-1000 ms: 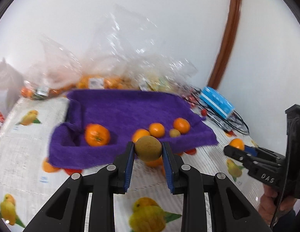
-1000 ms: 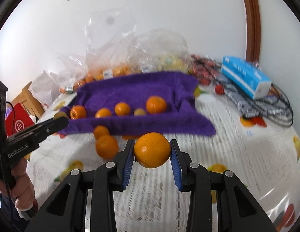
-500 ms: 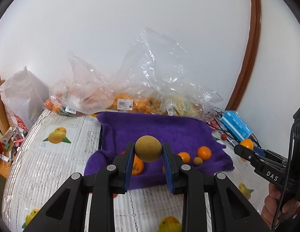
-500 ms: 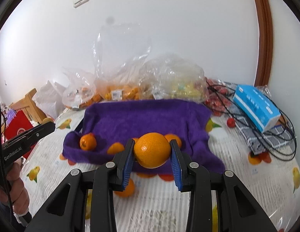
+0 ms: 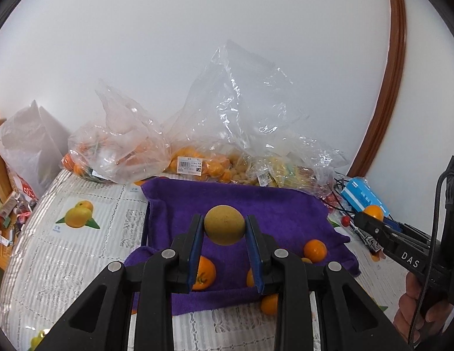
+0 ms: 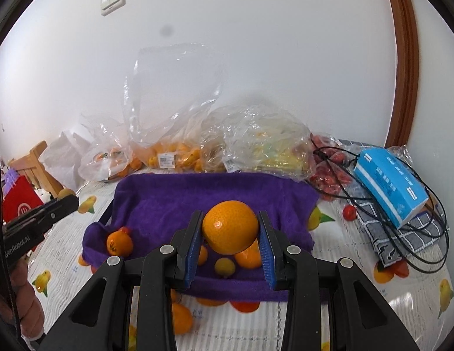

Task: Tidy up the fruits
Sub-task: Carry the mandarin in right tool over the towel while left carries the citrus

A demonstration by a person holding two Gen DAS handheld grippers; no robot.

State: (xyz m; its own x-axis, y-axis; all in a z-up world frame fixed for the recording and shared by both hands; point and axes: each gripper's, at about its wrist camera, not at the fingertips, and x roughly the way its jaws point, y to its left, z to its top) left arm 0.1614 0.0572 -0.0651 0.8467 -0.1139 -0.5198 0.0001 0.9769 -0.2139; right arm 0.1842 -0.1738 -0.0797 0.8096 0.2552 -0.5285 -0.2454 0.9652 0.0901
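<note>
Two grippers, each carrying a fruit above the purple towel.

The left gripper (image 5: 224,231) pinches a brown fruit (image 5: 224,224) over the towel (image 5: 279,213); the right gripper (image 6: 230,234) pinches an orange (image 6: 230,231) above the towel too. Small oranges (image 6: 119,243) lie on the towel, fruit bags (image 6: 168,152) behind it, a blue box (image 6: 390,184) far right.

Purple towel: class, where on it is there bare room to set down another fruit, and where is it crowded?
The purple towel is bare across its back half, bordered by the plastic bags. Its front edge is crowded: a tangerine at the left corner, a small yellowish fruit and more oranges mid-front.
</note>
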